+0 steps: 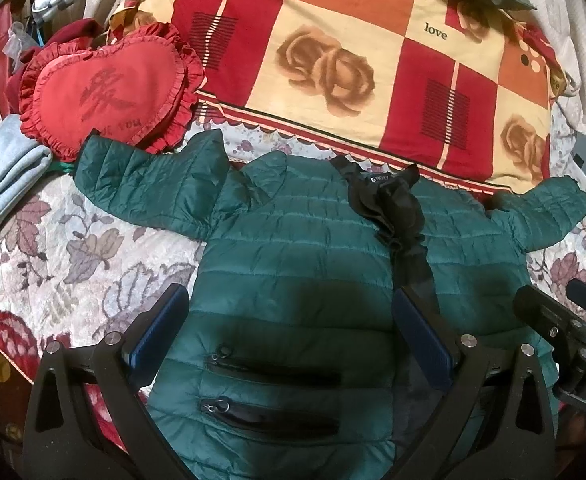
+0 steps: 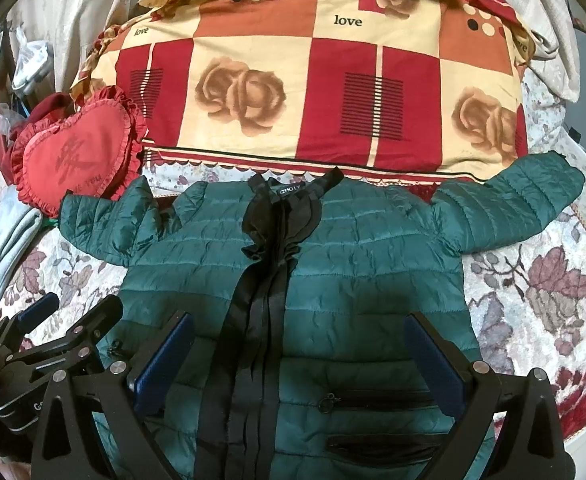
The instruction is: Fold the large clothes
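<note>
A dark green quilted jacket [image 1: 293, 248] lies flat, front up, on the floral bedspread [image 1: 73, 248], both sleeves spread out sideways. It has black zipper trim down the middle and zip pockets near the hem. It also shows in the right wrist view [image 2: 373, 256]. My left gripper [image 1: 293, 312] is open and empty, hovering over the jacket's left half near the hem. My right gripper [image 2: 299, 340] is open and empty over the right half. Each gripper shows at the edge of the other's view: the right one [image 1: 565, 320], the left one [image 2: 53, 336].
A folded red, orange and cream quilt [image 1: 353, 60] lies behind the jacket's collar. A red heart-shaped pillow [image 1: 105, 88] touches the left sleeve's cuff. A light grey garment [image 1: 5, 176] lies at the far left. The bedspread extends right of the jacket [image 2: 533, 288].
</note>
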`<state>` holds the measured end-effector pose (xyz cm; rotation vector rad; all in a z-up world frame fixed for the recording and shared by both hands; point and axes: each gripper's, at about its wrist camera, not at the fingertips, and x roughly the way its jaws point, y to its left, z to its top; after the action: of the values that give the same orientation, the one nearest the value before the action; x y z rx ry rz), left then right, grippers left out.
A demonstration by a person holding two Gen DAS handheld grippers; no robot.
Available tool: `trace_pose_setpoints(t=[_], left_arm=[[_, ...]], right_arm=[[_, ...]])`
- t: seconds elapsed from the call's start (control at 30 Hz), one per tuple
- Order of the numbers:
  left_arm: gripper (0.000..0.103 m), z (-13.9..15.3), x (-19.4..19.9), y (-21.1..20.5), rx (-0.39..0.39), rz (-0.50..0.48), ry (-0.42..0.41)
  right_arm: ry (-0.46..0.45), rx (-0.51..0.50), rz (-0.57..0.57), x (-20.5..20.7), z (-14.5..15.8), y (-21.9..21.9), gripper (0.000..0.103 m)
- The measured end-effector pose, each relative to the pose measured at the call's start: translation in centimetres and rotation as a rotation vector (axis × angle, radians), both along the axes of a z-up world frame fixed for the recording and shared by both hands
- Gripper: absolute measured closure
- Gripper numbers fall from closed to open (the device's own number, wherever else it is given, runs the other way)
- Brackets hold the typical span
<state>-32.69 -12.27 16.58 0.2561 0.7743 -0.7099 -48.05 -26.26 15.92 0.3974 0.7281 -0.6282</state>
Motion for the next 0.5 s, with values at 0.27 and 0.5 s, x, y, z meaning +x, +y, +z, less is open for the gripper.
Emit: trace_pose_setpoints(t=[0.27,0.5], left_arm=[[0.001,-0.53,0.32,-0.24,0.011,0.004,0.005],[0.001,-0.64,0.61,-0.54,0.019,0.01,0.012]], right_arm=[[0.004,0.01,0.002,0.31,-0.49,-0.03,0.0],[0.008,0.008,-0.007,0.57,-0.64,-0.31,0.0]])
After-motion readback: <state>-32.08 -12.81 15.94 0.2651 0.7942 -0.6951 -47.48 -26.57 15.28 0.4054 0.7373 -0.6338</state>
